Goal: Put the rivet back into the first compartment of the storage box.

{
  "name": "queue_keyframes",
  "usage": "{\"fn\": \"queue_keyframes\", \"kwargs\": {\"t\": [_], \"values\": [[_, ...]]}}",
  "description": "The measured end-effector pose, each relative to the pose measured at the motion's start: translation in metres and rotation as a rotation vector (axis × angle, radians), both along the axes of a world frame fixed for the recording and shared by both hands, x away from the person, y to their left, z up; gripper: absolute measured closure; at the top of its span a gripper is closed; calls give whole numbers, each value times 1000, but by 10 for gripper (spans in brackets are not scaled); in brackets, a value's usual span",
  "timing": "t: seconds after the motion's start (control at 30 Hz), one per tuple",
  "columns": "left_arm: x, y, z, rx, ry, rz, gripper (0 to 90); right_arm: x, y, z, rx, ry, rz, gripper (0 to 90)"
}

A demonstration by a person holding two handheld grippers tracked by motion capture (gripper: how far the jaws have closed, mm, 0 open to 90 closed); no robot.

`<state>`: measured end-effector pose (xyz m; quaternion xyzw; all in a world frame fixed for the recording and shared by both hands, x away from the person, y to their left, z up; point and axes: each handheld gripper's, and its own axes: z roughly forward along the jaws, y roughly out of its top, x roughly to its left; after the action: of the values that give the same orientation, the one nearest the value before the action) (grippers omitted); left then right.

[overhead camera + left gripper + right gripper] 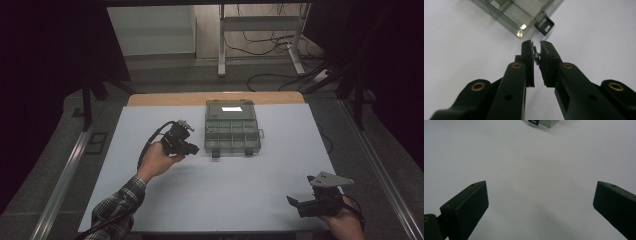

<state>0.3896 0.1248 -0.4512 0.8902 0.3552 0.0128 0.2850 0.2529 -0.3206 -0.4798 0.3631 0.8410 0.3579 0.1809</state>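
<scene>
Clear plastic: compartment organiser box [231, 129], lid down, its two dark latches on the near edge hanging unfastened; it lies toward the far middle of the table, long side square to the person
Small metal part: a thin pin or screw [536, 56] (too small to name for certain), nipped between the pad tips
Left gripper [536, 50]: jaws pressed almost together on that metal part, held off the sheet just beside the box's near left corner; in the high view the left hand [156, 159] carries it tilted toward the box
Why held so: a tip-only pinch suits so slight a piece, and the spot beside the box looks like a stage in carrying the part to or from a compartment (a judgement)
Right gripper [540, 202]: jaws spread wide, nothing between them, resting low at the near right of the table, well apart from the box
Why placed so: probably parked clear of the left hand's work, ready to steady or open the box
Surface: pale, plain sheet [240, 190] over a wooden tabletop, whose far edge peeks out behind the box
Room: dim; dark drapes at both sides, grey floor, a metal-legged stand with loose cables beyond the table
</scene>
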Motion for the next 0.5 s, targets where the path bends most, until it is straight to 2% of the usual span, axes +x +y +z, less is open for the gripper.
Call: {"fn": "queue_keyframes", "kwargs": {"t": [0.13,0.23,0.5], "values": [[12,-1,5,-16,6,34,823,0,0,0,1,2,-1,3],[21,-1,8,-9,6,45,823,0,0,0,1,1,0,3],[41,-7,16,-9,-25,59,823,0,0,0,2,3,1,3]]}}
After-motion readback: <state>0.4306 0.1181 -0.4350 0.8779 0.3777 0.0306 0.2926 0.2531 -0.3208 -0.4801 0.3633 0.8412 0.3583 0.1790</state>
